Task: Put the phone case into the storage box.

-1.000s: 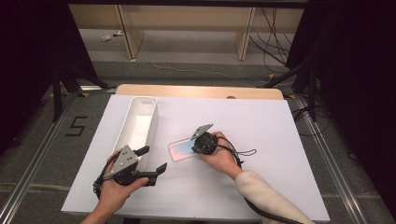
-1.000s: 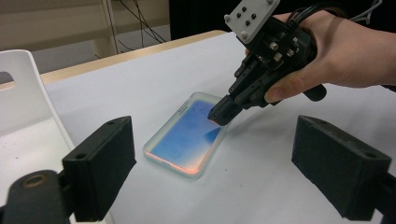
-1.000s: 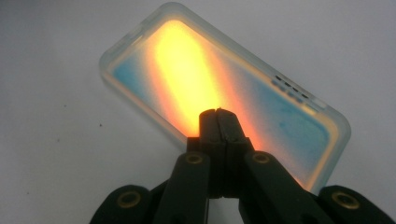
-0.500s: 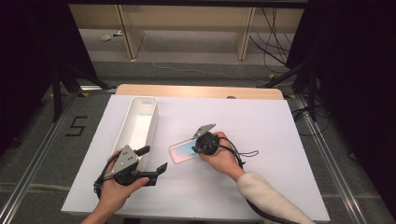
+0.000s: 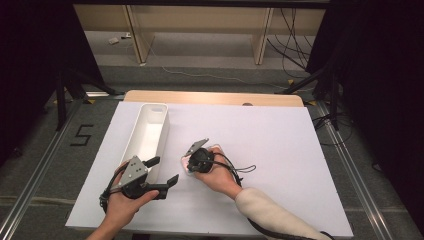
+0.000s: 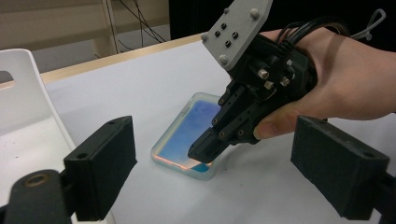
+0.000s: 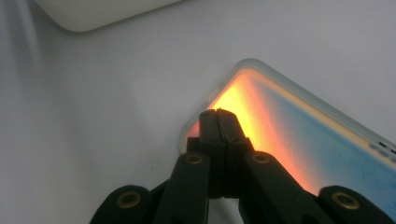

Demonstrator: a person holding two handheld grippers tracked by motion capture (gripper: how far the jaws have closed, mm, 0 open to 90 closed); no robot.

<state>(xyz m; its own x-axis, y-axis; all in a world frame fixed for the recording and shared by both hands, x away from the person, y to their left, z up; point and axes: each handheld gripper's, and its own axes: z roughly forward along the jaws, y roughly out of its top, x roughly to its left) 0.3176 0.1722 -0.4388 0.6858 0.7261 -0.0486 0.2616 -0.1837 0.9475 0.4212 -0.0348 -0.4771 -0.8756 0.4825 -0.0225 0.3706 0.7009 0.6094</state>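
Right gripper [image 6: 205, 154], fingers closed together, is pressing its tip on the phone [image 6: 187, 133]. Left gripper [image 5: 165, 172] is hovering beside it, fingers open and empty.

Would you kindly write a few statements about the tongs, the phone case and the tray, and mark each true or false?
1. The right tongs are shut, with their tips on the clear, blue-and-orange-tinted rectangular phone case. True.
2. The left tongs grip the phone case. False: their jaws stand open, holding nothing, apart from it.
3. The phone case lies inside the long white plastic tray. False: it lies flat on the white table sheet, beside the tray.
4. The tray is at the left of the sheet in the high view. True.
5. The phone case stands upright on its edge. False: it lies flat.
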